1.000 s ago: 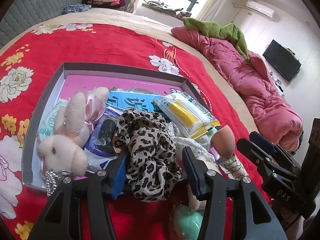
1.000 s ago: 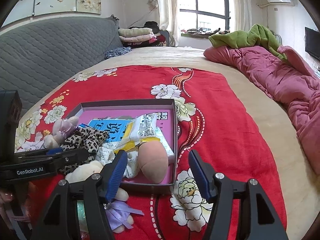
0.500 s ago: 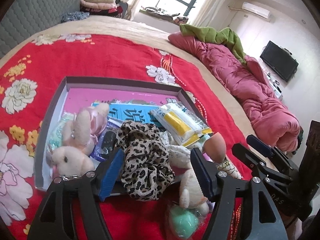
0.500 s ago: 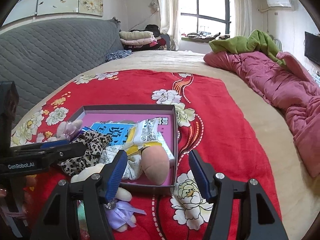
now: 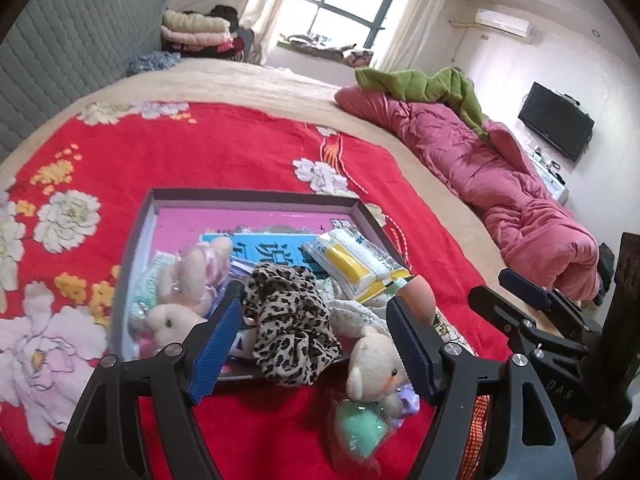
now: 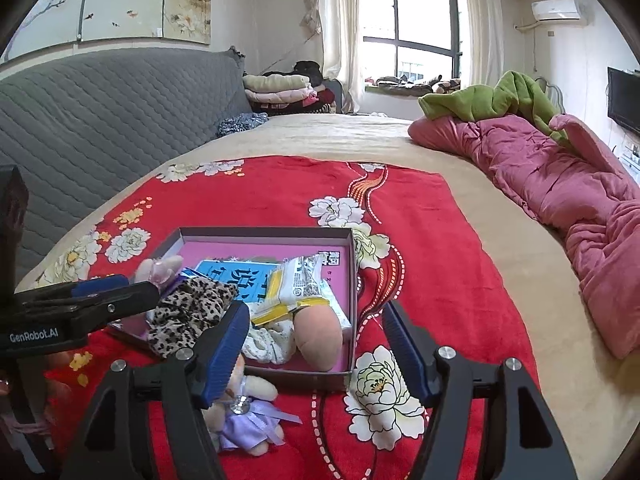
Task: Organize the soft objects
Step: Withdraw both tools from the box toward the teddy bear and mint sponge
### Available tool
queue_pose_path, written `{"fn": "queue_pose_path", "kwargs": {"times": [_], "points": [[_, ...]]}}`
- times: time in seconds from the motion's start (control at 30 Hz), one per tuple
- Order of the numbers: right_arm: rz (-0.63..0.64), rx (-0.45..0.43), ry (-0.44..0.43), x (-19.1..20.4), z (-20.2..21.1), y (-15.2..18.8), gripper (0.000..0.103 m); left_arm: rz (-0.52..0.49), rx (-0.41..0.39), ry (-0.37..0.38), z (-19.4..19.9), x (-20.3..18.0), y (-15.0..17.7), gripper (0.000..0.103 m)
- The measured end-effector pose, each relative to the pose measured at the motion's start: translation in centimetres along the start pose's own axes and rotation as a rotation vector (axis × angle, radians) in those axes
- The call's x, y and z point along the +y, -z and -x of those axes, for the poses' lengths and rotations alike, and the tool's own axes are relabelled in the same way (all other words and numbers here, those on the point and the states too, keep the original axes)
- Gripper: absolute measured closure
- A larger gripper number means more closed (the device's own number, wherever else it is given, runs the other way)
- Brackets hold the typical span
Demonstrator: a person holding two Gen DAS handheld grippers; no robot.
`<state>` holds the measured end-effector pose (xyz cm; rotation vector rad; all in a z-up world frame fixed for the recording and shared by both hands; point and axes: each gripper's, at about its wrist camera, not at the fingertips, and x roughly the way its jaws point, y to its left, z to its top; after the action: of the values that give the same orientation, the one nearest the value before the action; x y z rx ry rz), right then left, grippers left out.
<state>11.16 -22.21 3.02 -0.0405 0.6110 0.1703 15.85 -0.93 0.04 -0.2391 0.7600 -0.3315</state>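
Left gripper [image 5: 316,340]: jaws spread wide, empty; hovers over near edge of box, leopard-print fabric scrunchie [image 5: 292,320] between the blue pads, not touched.
Right gripper [image 6: 316,352]: likewise agape, empty; low over near right corner of box.
Shallow grey cardboard box with pink floor [image 5: 256,196]: holds scrunchie (draped over near rim), pale pink plush rabbit [image 5: 188,280], yellow-and-white plastic packet [image 5: 352,264], peach egg-shaped sponge [image 6: 318,340].
Outside box, on red floral blanket [image 5: 200,140]: small cream plush bear in lilac dress [image 6: 244,412], mint-green soft ball [image 5: 360,428], just beside near rim.
Step, judged: gathering loose items into box.
Next move: lower onto bear or ball, close gently, lift over rim.
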Motion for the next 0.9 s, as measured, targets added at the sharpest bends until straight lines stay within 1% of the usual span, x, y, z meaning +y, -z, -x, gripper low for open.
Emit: {"fn": "queue_pose_path", "kwargs": {"times": [0.07,0.17,0.27,0.5,0.7,0.9], "points": [[0.000,-0.017,0.001,0.0,1.0,-0.4,0.034,-0.002,-0.013,-0.014,0.8,-0.1,0.1,0.026],[0.002,-0.038,-0.002,-0.1,2.3,-1.0,0.034,0.006,-0.025,-0.010,2.0,-0.3,0.3,0.026],[-0.001,-0.052,-0.012,-0.2,3.6,-1.6,0.034,-0.010,-0.045,-0.016,3.4,-1.0,0.6,0.026],[0.000,-0.108,-0.039,0.1,6.7,-2.9,0.033,-0.011,-0.032,-0.046,6.2,-1.7,1.7,0.025],[0.008,-0.111,-0.063,0.8,8.1,-3.8,0.033,0.013,-0.039,-0.085,8.9,-1.6,2.2,0.025],[0.027,-0.122,-0.078,1.0,9.9,-4.2,0.032,0.055,-0.042,-0.099,11.4,-1.6,2.0,0.025]]}}
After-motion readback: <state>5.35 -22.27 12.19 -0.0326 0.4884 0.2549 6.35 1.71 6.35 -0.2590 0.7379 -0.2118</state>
